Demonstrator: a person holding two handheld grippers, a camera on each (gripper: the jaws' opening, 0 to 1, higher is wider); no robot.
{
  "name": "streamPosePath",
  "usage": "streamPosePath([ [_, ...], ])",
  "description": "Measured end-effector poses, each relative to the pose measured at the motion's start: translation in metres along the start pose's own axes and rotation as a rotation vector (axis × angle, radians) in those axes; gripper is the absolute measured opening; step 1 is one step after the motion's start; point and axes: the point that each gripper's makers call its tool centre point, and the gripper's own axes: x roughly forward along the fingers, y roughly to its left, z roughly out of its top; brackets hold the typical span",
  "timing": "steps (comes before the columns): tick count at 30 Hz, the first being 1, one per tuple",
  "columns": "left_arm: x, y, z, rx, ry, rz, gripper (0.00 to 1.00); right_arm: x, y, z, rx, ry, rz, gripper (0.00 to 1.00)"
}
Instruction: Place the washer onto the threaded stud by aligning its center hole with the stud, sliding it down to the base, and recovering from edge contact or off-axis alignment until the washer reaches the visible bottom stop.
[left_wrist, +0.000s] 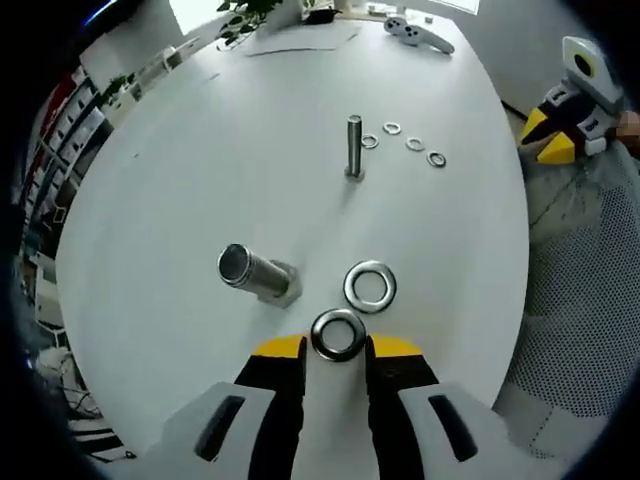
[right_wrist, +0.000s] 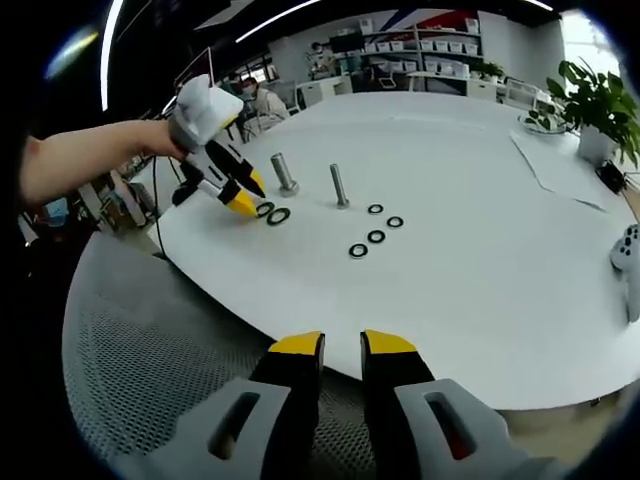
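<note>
A steel washer lies flat on the white table, and my left gripper is shut on it, one yellow tip against each side. A second large washer lies just beyond it. The thick threaded stud stands a little to the left, and a thin stud stands farther off. From the right gripper view, a hand holds the left gripper at the washer pair beside the thick stud. My right gripper hovers off the table edge, jaws slightly apart and holding nothing.
Several small washers lie beside the thin stud. A white game controller and papers sit at the far end. Grey mesh lies below the table's near edge. The right gripper shows past the table's right side.
</note>
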Motion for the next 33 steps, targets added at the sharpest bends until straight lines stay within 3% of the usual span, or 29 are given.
streamPosePath([
  [3, 0.0044, 0.0021, -0.0023, 0.038, 0.016, 0.018, 0.22, 0.0005, 0.0009, -0.0019, -0.008, 0.014, 0.006, 0.17],
  [12, 0.0061, 0.0016, -0.0006, 0.007, 0.040, -0.007, 0.22, 0.0002, 0.0012, -0.0022, -0.009, 0.015, 0.006, 0.17],
  [19, 0.0075, -0.0005, 0.0017, 0.091, 0.111, -0.018, 0.22, 0.0001, 0.0010, -0.0026, -0.006, 0.018, 0.003, 0.17],
  [21, 0.0088, -0.0006, 0.0018, 0.113, 0.118, -0.056, 0.21, 0.0002, 0.0006, -0.0028, -0.004, 0.018, 0.001, 0.17],
  [23, 0.0090, 0.0010, 0.0016, 0.073, 0.125, -0.060, 0.22, 0.0001, 0.0005, -0.0029, -0.002, 0.018, 0.000, 0.17],
  [25, 0.0091, -0.0002, 0.0018, 0.104, 0.137, -0.063, 0.22, 0.0001, 0.0005, -0.0028, -0.001, 0.017, 0.000, 0.17],
  [33, 0.0097, 0.0001, 0.0026, 0.102, 0.165, -0.068, 0.22, 0.0001, -0.0001, -0.0024, 0.001, 0.014, 0.000, 0.18],
])
